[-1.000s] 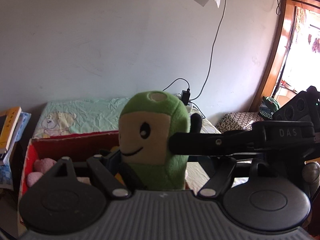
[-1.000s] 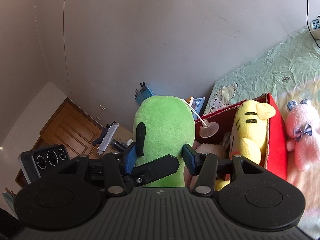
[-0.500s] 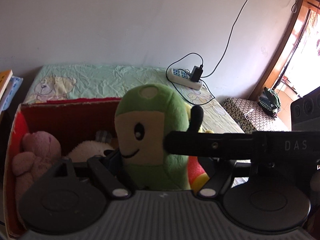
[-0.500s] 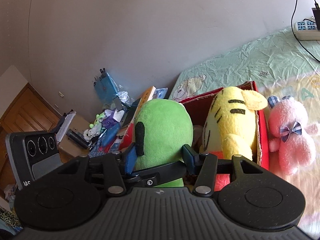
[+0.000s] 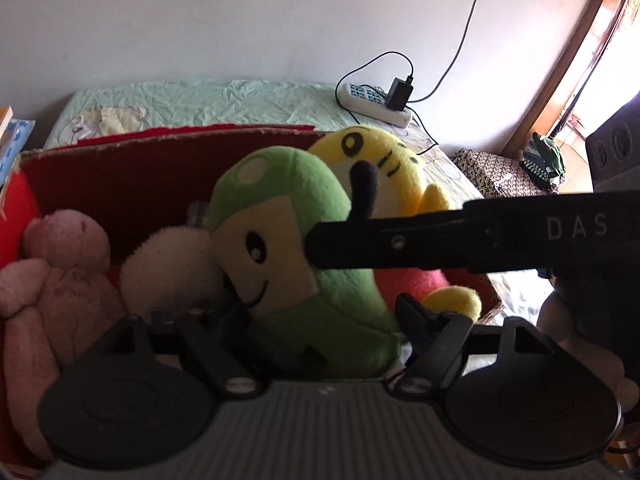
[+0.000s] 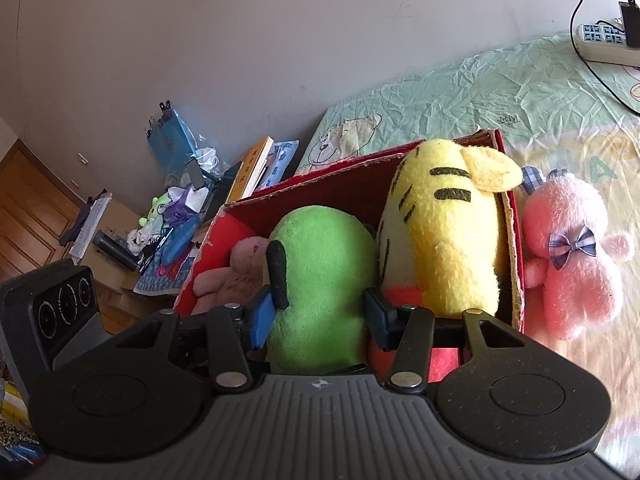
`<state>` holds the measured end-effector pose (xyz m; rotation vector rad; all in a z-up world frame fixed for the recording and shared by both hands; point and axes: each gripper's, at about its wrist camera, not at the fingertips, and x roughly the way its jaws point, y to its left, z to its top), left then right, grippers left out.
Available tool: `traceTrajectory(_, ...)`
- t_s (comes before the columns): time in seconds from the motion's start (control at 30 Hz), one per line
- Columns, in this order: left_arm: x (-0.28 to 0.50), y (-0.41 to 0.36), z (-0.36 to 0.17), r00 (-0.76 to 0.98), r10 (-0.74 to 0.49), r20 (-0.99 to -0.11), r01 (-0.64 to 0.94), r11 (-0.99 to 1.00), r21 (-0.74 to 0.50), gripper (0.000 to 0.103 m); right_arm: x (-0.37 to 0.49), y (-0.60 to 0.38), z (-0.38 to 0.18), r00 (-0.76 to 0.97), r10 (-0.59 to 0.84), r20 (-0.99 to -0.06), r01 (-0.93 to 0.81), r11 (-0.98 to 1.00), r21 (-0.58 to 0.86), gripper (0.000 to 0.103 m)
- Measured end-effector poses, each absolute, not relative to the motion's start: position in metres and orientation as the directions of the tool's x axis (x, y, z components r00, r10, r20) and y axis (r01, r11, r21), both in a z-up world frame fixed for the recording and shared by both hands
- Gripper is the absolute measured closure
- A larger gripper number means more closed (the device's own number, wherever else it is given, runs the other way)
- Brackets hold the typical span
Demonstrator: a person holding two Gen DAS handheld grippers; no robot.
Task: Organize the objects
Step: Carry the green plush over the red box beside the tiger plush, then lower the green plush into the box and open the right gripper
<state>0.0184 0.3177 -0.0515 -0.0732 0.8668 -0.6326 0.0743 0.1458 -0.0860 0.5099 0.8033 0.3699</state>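
Note:
A green plush toy (image 5: 296,248) with a smiling face sits low inside the red cardboard box (image 5: 120,168). My left gripper (image 5: 316,320) and my right gripper (image 6: 316,312) are both shut on it, one from each side; its back shows in the right wrist view (image 6: 320,280). In the box with it are a yellow tiger plush (image 6: 444,240), a dusty pink plush (image 5: 60,272) and a white plush (image 5: 168,268). The right gripper's finger crosses the left wrist view as a black bar (image 5: 440,240).
A pink bear with a plaid bow (image 6: 572,256) lies on the bed outside the box's right wall. A power strip (image 5: 376,104) with a charger lies on the sheet by the wall. Books and clutter (image 6: 240,176) stand left of the bed.
Both grippers have lowered the green plush from above the box down into it, next to the yellow tiger. Both views have tilted downward.

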Motion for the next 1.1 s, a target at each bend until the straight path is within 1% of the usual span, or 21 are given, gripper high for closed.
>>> traceTrajectory(0.17,0.028,0.321,-0.050,0.473,-0.528,-0.706,0.462,0.830,-0.311,0.023,0.078,0.148,-0.086,0.646,0.488,-0.587,-0.122,0.825,0.551,0.050)
traceTrajectory(0.2,0.028,0.320,-0.050,0.474,-0.522,-0.709,0.462,0.833,-0.304,0.021,0.076,0.146,-0.086,0.647,0.489,-0.585,-0.117,0.822,0.558,0.050)
traceTrajectory(0.27,0.026,0.318,-0.050,0.469,-0.518,-0.715,0.469,0.832,-0.295,0.017,0.074,0.141,-0.087,0.653,0.494,-0.574,-0.103,0.809,0.579,0.046)
traceTrajectory(0.33,0.022,0.315,-0.049,0.469,-0.514,-0.718,0.473,0.833,-0.287,0.013,0.071,0.138,-0.087,0.658,0.501,-0.562,-0.092,0.795,0.600,0.045)
traceTrajectory(0.5,0.018,0.306,-0.050,0.477,-0.477,-0.738,0.473,0.847,-0.241,0.009,0.060,0.136,-0.085,0.666,0.500,-0.553,-0.091,0.790,0.606,0.045)
traceTrajectory(0.8,0.012,0.296,-0.050,0.486,-0.393,-0.780,0.437,0.883,-0.172,0.008,0.046,0.130,-0.083,0.683,0.506,-0.527,-0.087,0.772,0.629,0.046)
traceTrajectory(1.1,-0.001,0.290,-0.044,0.528,-0.312,-0.790,0.388,0.916,-0.102,0.008,0.030,0.123,-0.083,0.695,0.515,-0.501,-0.115,0.768,0.631,0.051)
